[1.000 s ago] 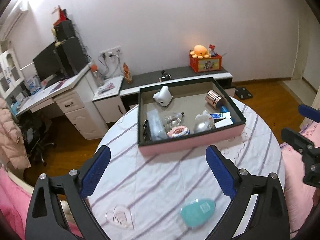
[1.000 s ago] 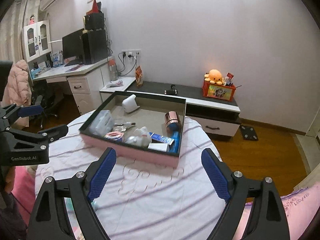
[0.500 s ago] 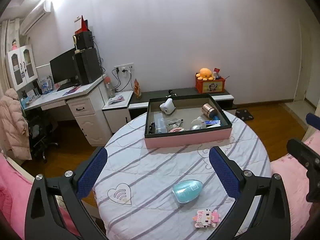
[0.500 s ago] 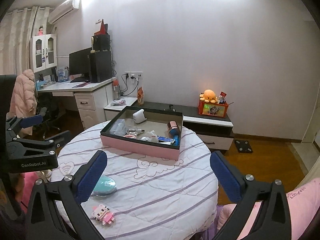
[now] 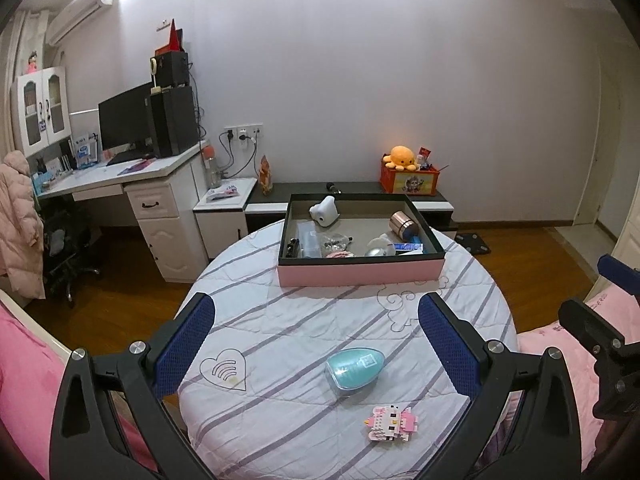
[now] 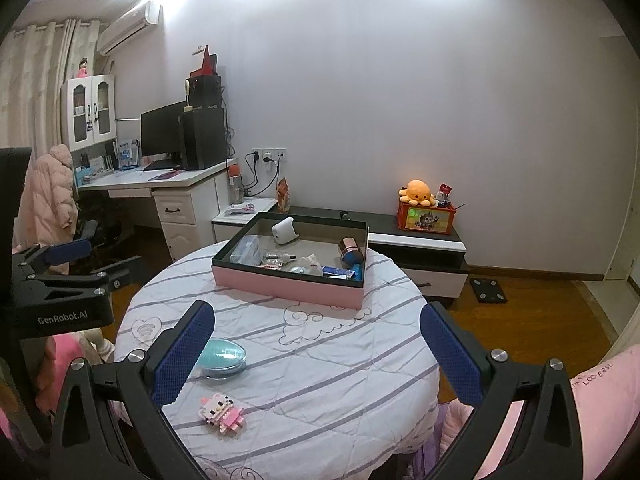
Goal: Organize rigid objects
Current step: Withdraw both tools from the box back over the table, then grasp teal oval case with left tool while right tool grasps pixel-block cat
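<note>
Looking down each tool, you have two loose items on the near side of the round surface: a teal egg-shaped case and a pink block figure. From your left tool the case sits almost dead centre between the fingers, a touch toward 5 o'clock, its long axis running 3 to 9; from your right tool it lies at 8 o'clock, partly behind the left finger. So your left hand is the better placed, I judge. Both tools have just been opening and stand wide apart, with nothing held or touched. The pink box of sorted things waits at 12 o'clock, well beyond.
</note>
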